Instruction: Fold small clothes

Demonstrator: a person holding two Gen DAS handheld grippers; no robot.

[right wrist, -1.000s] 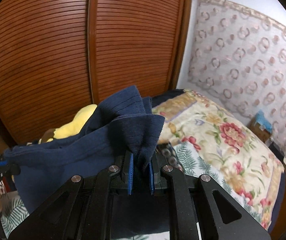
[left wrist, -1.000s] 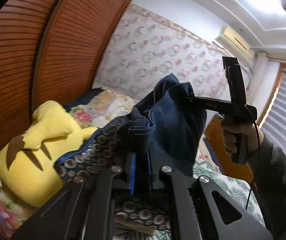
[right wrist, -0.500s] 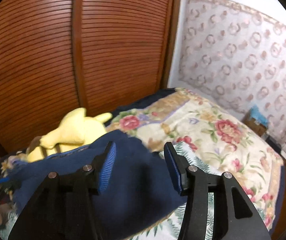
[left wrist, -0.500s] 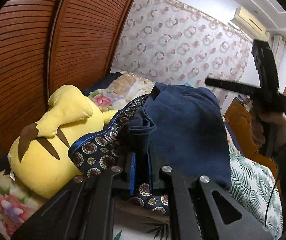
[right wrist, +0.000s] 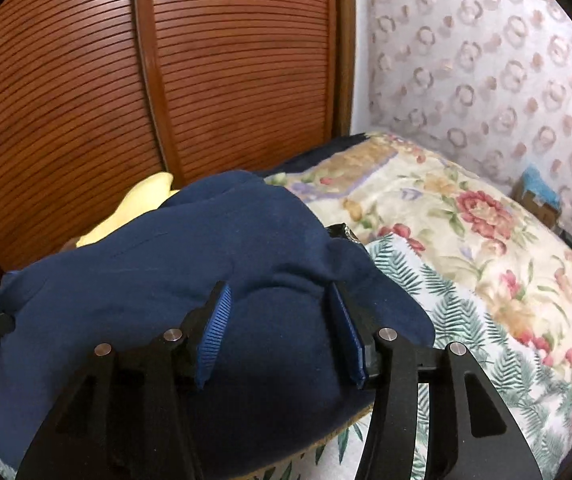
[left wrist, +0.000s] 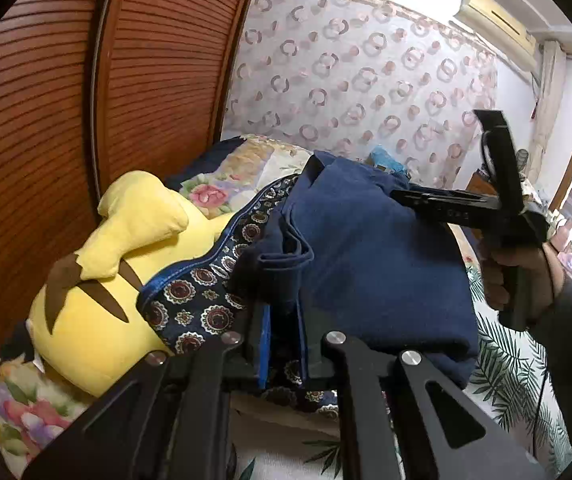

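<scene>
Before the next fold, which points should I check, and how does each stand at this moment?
1. Left gripper shut on the navy garment: ok, a bunched edge sits between its fingers.
2. Right gripper free of the cloth: ok, fingers open, nothing pinched; the garment lies under them.
3. Garment laid flat: not ok, it is humped, with a loose fold near the left gripper.
4. Room on the bed: not ok, the patterned cloth lies under the garment and the yellow plush is close beside it.
5. Far edge aligned: cannot tell, hidden behind the hump.
</scene>
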